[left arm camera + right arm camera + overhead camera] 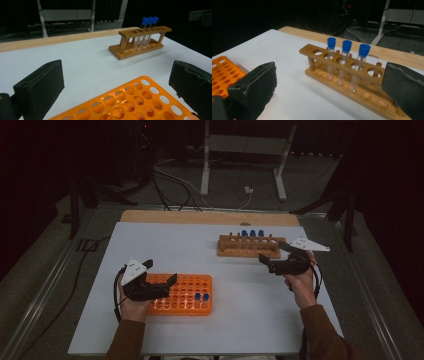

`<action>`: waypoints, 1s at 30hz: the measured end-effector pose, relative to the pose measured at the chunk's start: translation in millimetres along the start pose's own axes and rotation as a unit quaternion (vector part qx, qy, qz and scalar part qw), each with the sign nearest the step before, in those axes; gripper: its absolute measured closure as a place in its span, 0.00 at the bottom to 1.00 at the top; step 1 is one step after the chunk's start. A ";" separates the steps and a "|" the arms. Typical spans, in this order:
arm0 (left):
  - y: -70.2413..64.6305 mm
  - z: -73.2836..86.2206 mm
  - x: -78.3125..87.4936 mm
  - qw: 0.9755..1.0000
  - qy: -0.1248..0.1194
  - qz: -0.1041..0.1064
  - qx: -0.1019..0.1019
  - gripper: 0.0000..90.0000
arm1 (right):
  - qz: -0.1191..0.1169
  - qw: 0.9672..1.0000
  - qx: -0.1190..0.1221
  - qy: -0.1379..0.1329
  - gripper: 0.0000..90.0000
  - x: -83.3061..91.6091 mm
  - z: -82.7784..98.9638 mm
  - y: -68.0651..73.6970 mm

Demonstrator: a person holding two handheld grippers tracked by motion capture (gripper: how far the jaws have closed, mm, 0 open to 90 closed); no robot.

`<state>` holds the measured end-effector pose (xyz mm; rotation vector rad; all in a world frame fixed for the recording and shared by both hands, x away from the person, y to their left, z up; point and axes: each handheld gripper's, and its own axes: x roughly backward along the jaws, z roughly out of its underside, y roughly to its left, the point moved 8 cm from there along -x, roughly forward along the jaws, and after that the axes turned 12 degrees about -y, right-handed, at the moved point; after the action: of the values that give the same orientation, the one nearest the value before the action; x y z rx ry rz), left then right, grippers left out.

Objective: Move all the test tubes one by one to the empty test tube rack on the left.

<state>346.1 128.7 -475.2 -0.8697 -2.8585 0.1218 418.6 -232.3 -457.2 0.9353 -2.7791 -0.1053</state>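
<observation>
Seemingly empty, both grippers: left gripper [161,274] over orange rack [192,296]

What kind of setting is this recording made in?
Probably a lab-style recording bench in a dark room: a white table with a wooden test-tube rack holding blue-capped tubes, an orange plastic tube rack, and cables on the floor behind.

Orange rack [130,102] ran off the bottom edge in the left gripper view, its near rows lost; in the right gripper view the wooden rack [352,82] slipped behind the right-hand jaw; from the high view, the blue-capped tubes [252,233] were too small to count surely
</observation>
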 end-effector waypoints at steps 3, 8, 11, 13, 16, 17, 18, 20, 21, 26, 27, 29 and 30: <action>2.0 1.0 1.2 1.000 0.000 -0.001 0.007 0.02 | 0.005 1.000 -0.001 -0.005 0.00 -4.7 -2.8 -4.4; 5.2 5.3 1.0 1.000 0.003 -0.010 0.013 0.01 | 0.012 1.000 -0.005 -0.006 0.00 -12.4 -5.2 -11.6; 6.4 9.4 0.5 1.000 0.012 -0.016 0.011 0.01 | 0.017 1.000 -0.006 -0.002 0.00 -18.0 -7.2 -15.9; 6.7 11.0 0.1 1.000 0.014 -0.019 0.009 0.01 | 0.022 1.000 -0.005 -0.001 0.00 -22.3 -9.7 -18.7; 6.8 12.5 -0.4 1.000 0.018 -0.021 0.007 0.01 | 0.032 0.999 -0.005 0.004 0.03 -29.6 -12.4 -23.6; 6.5 13.1 -0.8 1.000 0.019 -0.020 0.008 0.01 | 0.034 0.999 -0.005 0.006 0.04 -32.4 -12.7 -25.2; 6.6 13.6 -1.0 1.000 0.021 -0.021 0.008 0.01 | 0.036 0.999 -0.004 0.009 0.05 -35.2 -12.4 -26.9; 7.1 14.5 -1.2 0.999 0.023 -0.023 0.008 0.01 | 0.041 0.999 -0.003 0.016 0.07 -40.9 -10.5 -30.1; 7.5 14.7 -1.1 0.999 0.023 -0.024 0.009 0.01 | 0.042 0.999 -0.003 0.019 0.07 -43.5 -9.0 -31.3; 8.5 15.0 -0.9 0.999 0.023 -0.027 0.013 0.01 | 0.057 0.998 -0.011 0.032 0.18 -55.1 1.0 -41.1; 8.5 15.1 -0.9 0.999 0.023 -0.027 0.014 0.01 | 0.065 0.997 -0.011 0.037 0.22 -57.3 3.8 -43.8; 8.3 15.3 -1.3 0.999 0.023 -0.026 0.014 0.01 | 0.068 0.997 -0.014 0.043 0.33 -61.3 8.8 -46.8; 8.3 15.3 -1.3 0.999 0.023 -0.026 0.014 0.01 | 0.071 0.996 -0.013 0.045 0.38 -62.8 10.7 -48.2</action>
<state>349.2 134.3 -491.5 -0.7811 -2.8269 0.1339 493.5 -232.7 -484.8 0.7163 -2.7440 -0.0745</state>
